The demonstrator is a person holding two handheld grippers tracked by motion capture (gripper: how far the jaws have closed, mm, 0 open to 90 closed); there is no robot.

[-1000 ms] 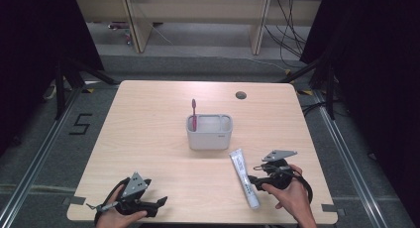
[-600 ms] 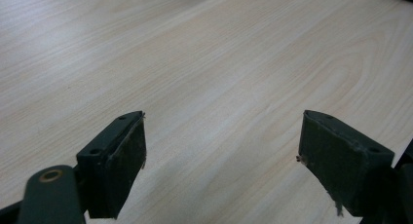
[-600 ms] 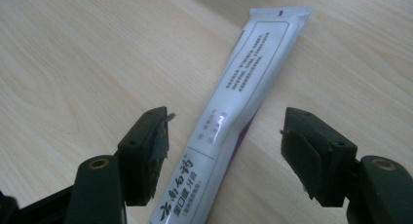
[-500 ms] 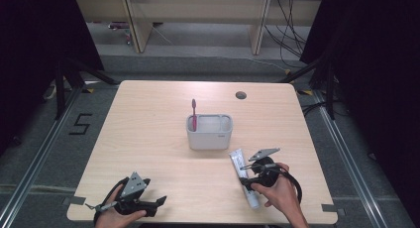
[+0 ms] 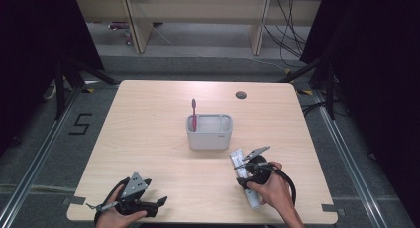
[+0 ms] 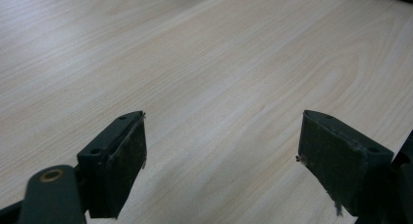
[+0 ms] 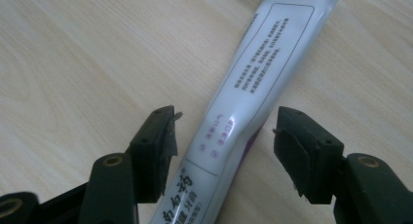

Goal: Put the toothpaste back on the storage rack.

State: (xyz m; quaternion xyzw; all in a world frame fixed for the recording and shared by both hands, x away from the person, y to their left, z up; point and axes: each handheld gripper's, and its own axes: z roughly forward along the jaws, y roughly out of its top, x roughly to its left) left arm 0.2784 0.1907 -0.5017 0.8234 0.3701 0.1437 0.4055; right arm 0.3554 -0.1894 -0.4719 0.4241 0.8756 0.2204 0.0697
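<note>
One table [image 5: 148,139] is counted, on which one grey holder [image 5: 209,133], one red toothbrush [image 5: 194,112] and one white toothpaste tube [image 7: 258,83] are seen. Two tools are counted, the left tool [image 5: 157,204] and the right tool [image 5: 238,161].

The high view looks forward and down from above the person's side, taking in the whole pale wooden tabletop [image 5: 148,129], the grey floor around it and shelving beyond its far edge. The left gripper view sits low and close over the bare wood grain, looking along the left gripper [image 6: 221,151] at a shallow angle across the tabletop's surface. The right gripper view looks steeply down from very near, along the right gripper [image 7: 224,136], onto the white plastic toothpaste tube with printed text [image 7: 253,83]. That tube [image 5: 236,157] and the right gripper [image 5: 242,164] also appear in the high view, near the tabletop's front right; the left gripper [image 5: 161,203] appears there at front left.
</note>
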